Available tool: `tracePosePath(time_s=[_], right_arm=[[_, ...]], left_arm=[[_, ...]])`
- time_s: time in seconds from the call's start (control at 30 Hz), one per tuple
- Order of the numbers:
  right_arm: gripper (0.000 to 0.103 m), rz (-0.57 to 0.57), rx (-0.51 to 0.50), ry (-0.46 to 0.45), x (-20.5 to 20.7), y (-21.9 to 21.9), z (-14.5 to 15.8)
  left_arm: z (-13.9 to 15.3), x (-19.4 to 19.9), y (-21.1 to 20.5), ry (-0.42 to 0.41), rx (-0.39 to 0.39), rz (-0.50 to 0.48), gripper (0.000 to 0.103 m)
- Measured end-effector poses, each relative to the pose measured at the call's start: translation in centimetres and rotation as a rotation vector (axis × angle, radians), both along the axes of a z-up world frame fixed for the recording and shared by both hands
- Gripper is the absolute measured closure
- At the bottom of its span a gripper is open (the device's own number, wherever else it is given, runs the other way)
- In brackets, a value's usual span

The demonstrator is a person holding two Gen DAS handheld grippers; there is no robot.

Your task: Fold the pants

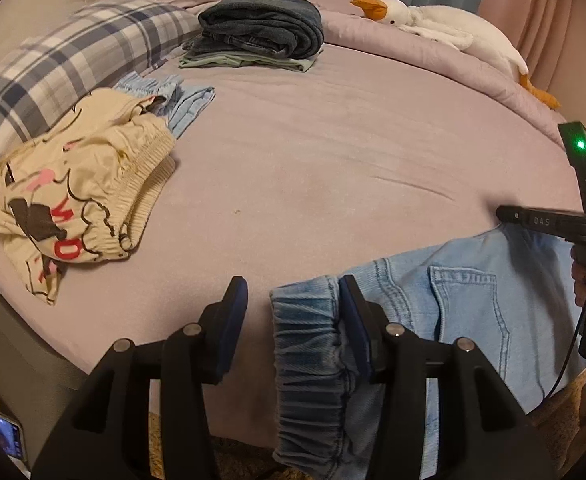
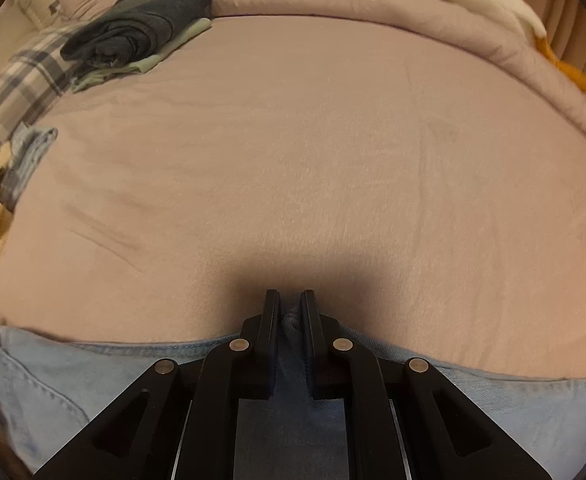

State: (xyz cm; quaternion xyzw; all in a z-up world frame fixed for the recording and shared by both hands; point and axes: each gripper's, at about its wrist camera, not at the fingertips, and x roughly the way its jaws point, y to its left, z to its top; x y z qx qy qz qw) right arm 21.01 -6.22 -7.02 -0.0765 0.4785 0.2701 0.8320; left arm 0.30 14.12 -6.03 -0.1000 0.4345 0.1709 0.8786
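Observation:
Light blue jeans (image 1: pixel 465 300) lie at the near edge of the pink bed sheet (image 1: pixel 333 160), back pocket up. Their gathered elastic waistband (image 1: pixel 309 360) hangs between the jaws of my left gripper (image 1: pixel 293 284). It rests against the right pad, while the left pad stands apart with bare sheet showing, so this gripper is open. My right gripper (image 2: pixel 290 296) is shut on a pinched fold of the same jeans (image 2: pixel 53 380) at their far edge. In the left wrist view the right gripper's black body (image 1: pixel 541 222) sits over the jeans at far right, held by a hand (image 1: pixel 581 280).
A stack of folded dark jeans (image 1: pixel 261 28) on a green garment sits at the back. Cream printed pants (image 1: pixel 85 188) and a light blue garment (image 1: pixel 181 96) lie at left by a plaid pillow (image 1: pixel 73 52). A goose plush (image 1: pixel 433 24) lies back right, on a rolled duvet.

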Motion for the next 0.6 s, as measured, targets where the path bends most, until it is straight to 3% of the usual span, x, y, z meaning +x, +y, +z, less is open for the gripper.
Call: tracePosePath(time_s=[0.17, 0.3, 0.33, 0.4, 0.43, 0.47, 0.6], right_arm=[[0.093, -0.027, 0.013, -0.017, 0.4, 0.0, 0.0], [0.092, -0.005, 0.094, -0.027, 0.4, -1.3, 0.6], [0.086, -0.01, 0.121, -0.024, 0.3, -2.0, 1.0], [0.06, -0.053, 0.183, -0.041, -0.2, -4.3, 2.2], [0.04, -0.088, 0.211, -0.06, -0.6, -5.6, 2.9], [0.034, -0.13, 0.24, -0.081, -0.9, -7.1, 3.6], [0.034, -0.307, 0.297, -0.121, -2.3, -15.0, 5.2]], left_arm=[[1.0, -0.2, -0.1, 0.0, -0.013, 0.014, 0.056], [4.7, -1.8, -0.2, -0.107, -0.031, 0.018, 0.055], [5.8, -2.2, -0.2, -0.132, -0.031, 0.018, 0.053], [8.1, -2.7, -0.6, -0.189, -0.041, 0.012, 0.044], [8.9, -2.7, -1.0, -0.209, -0.049, -0.006, 0.043], [9.4, -2.5, -1.5, -0.219, -0.056, -0.025, 0.043], [10.2, -0.2, -5.1, -0.233, -0.122, -0.154, 0.043]])
